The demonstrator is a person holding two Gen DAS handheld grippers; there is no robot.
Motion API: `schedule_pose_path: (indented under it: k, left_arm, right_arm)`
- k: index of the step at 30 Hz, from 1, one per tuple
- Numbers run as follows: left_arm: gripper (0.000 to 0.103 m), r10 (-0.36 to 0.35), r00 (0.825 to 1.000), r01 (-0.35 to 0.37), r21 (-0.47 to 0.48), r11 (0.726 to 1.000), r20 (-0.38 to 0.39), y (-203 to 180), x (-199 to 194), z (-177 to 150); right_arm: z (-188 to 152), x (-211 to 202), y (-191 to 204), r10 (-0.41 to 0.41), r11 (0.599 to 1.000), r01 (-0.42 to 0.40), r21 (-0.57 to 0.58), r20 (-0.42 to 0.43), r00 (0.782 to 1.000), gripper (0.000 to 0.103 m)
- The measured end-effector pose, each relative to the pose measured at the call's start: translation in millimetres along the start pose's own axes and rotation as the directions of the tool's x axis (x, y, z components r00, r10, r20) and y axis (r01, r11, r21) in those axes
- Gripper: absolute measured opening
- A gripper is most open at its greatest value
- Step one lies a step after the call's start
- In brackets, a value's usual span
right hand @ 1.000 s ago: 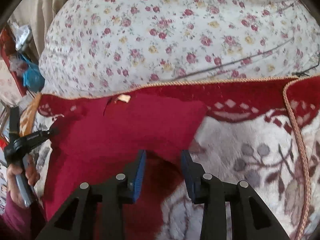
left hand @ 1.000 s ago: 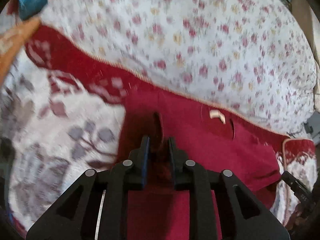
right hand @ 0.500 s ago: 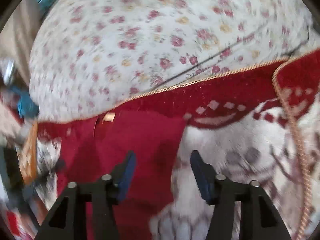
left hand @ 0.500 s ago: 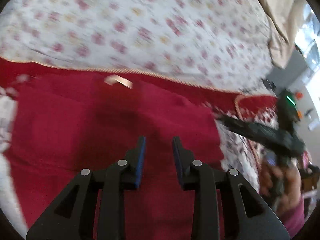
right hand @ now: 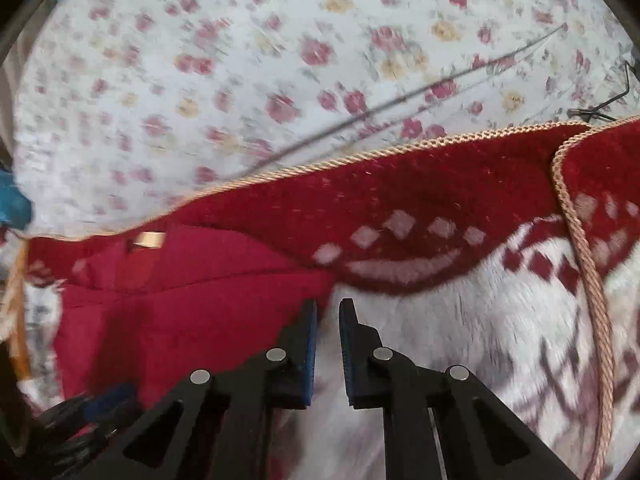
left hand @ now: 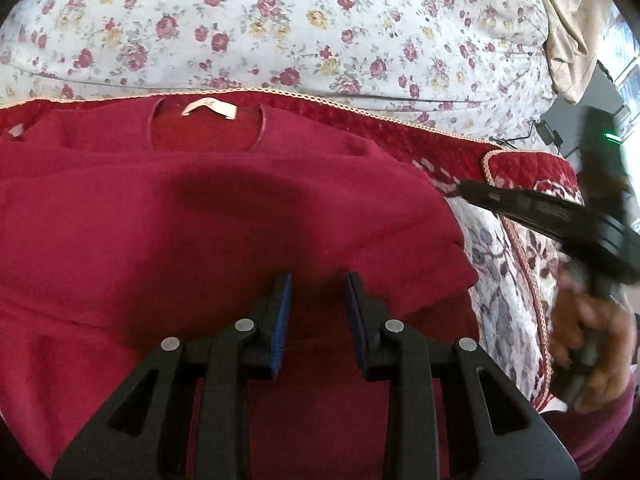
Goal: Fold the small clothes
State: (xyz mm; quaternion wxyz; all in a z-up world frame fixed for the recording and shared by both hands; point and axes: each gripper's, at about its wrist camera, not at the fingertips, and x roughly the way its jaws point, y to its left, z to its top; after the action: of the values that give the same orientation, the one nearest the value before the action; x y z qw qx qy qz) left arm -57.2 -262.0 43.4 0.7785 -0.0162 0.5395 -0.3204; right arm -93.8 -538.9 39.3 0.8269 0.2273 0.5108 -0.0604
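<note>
Red garment [left hand: 224,216] lying flat on the red-and-white patterned blanket [right hand: 460,320], neck label [left hand: 209,109] toward the floral sheet [left hand: 280,20]. Left gripper [left hand: 318,304] poised over the garment's middle, fingers apart, nothing between them; right gripper [right hand: 327,332] at the garment's right edge over the blanket, jaws nearly together after just closing, no cloth visibly caught. Hand [left hand: 592,344] gripping the right tool's handle

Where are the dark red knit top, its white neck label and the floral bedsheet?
Dark red knit top [left hand: 224,216], left wrist view, middle of its body.
White neck label [left hand: 209,109], left wrist view, label's centre.
Floral bedsheet [left hand: 280,20], left wrist view, bare printed cloth.
</note>
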Motion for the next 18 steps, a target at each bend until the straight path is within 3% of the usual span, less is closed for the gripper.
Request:
schedule_pose_path:
  k: [4,6,7,8,11,15,18]
  left_arm:
    - [0.026,0.048,0.999,-0.048,0.002,0.999,0.025,8.0,-17.8,-2.5]
    - [0.026,0.083,0.996,-0.083,-0.004,0.997,0.042,16.2,-28.4,-4.3]
    - [0.026,0.100,0.994,-0.099,-0.011,0.995,0.042,20.9,-32.6,-5.1]
    - [0.026,0.117,0.992,-0.116,-0.018,0.993,0.042,26.5,-38.3,-7.2]
    - [0.026,0.169,0.984,-0.167,-0.031,0.985,0.063,44.1,-55.6,-14.7]
    - [0.026,0.268,0.958,-0.264,-0.047,0.963,0.099,69.8,-72.4,-20.9]
    - [0.026,0.301,0.948,-0.292,-0.093,0.952,0.106,88.4,-78.7,-21.2]
  right_arm:
    - [-25.8,-26.8,38.6,0.062,0.987,-0.064,-0.149,-0.019,0.998,0.011]
    - [-43.3,-16.1,52.5,-0.002,0.975,-0.015,-0.223,-0.075,0.997,0.011]
    - [-48.5,-4.3,52.1,-0.070,0.969,0.050,-0.241,-0.074,0.995,0.011]
    - [-49.4,3.1,48.8,-0.101,0.969,0.082,-0.235,-0.069,0.992,0.011]
    - [-46.9,3.5,36.2,-0.073,0.986,0.061,-0.156,-0.075,0.994,0.011]
    - [-53.0,-22.1,54.2,-0.074,0.980,0.069,-0.187,-0.021,0.997,0.012]
    - [-68.9,-21.3,57.6,-0.040,0.983,0.031,-0.181,-0.043,0.998,0.016]
